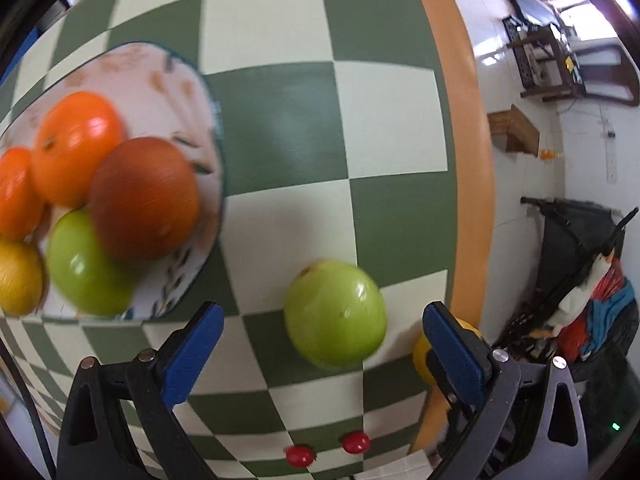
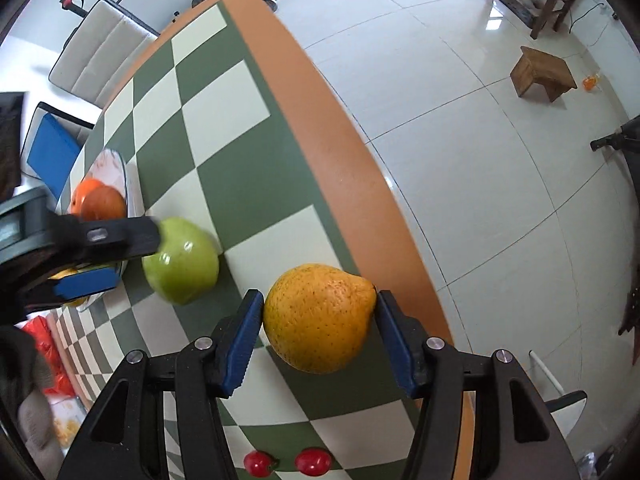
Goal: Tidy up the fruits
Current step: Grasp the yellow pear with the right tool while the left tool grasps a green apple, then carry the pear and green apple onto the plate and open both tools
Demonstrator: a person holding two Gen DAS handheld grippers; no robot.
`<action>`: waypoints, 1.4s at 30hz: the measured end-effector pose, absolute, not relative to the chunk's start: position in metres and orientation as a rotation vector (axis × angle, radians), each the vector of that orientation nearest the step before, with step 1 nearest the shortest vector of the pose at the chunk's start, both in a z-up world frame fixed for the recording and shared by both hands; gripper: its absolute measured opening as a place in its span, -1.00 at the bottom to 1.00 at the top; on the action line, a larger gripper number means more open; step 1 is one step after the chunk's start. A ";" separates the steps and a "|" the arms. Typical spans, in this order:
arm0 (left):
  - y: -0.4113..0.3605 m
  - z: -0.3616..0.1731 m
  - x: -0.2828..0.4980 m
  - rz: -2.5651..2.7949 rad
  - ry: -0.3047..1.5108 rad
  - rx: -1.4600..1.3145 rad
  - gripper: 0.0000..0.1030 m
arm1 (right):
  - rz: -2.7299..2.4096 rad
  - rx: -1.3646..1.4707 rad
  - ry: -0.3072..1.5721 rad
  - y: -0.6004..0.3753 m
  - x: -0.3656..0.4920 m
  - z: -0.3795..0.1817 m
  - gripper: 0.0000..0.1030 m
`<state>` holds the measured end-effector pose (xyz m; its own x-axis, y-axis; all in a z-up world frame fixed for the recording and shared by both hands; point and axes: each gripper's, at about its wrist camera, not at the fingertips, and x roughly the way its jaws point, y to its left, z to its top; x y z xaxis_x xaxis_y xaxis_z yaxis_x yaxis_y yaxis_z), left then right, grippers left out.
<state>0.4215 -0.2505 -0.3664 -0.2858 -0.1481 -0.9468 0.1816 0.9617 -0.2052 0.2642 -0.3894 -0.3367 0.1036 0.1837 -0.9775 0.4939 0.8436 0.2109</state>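
A yellow-orange citrus fruit [image 2: 318,320] sits on the checkered tablecloth [image 2: 224,120] near the table's orange edge, and my right gripper [image 2: 318,304] is shut on it, a blue pad pressing each side. A loose green apple [image 1: 335,312] lies on the cloth inside the wide-open jaws of my left gripper [image 1: 324,314], with neither pad touching it. The right wrist view shows that apple [image 2: 182,260] too, with the left gripper [image 2: 136,258] beside it. The patterned plate [image 1: 188,80] on the left holds two oranges [image 1: 76,144], a darker orange [image 1: 144,196], another green apple [image 1: 84,264] and a yellow fruit [image 1: 16,276].
Two small red fruits [image 2: 288,462] lie on the cloth under the grippers. The table's orange border [image 2: 320,128] runs close along the right, with tiled floor beyond. A padded chair [image 2: 104,48] stands at the far end and a wooden stool [image 2: 542,74] on the floor.
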 end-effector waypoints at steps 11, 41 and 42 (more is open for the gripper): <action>-0.247 -0.367 0.397 -0.350 1.766 0.124 0.05 | -0.217 0.556 1.483 -0.389 0.274 -0.339 0.17; -0.049 -0.307 0.364 -0.193 1.638 -0.168 0.05 | 0.048 0.501 1.585 -0.259 0.297 -0.344 0.17; -0.048 -0.299 0.371 -0.201 1.622 -0.173 0.05 | 0.058 0.526 1.573 -0.260 0.301 -0.339 0.17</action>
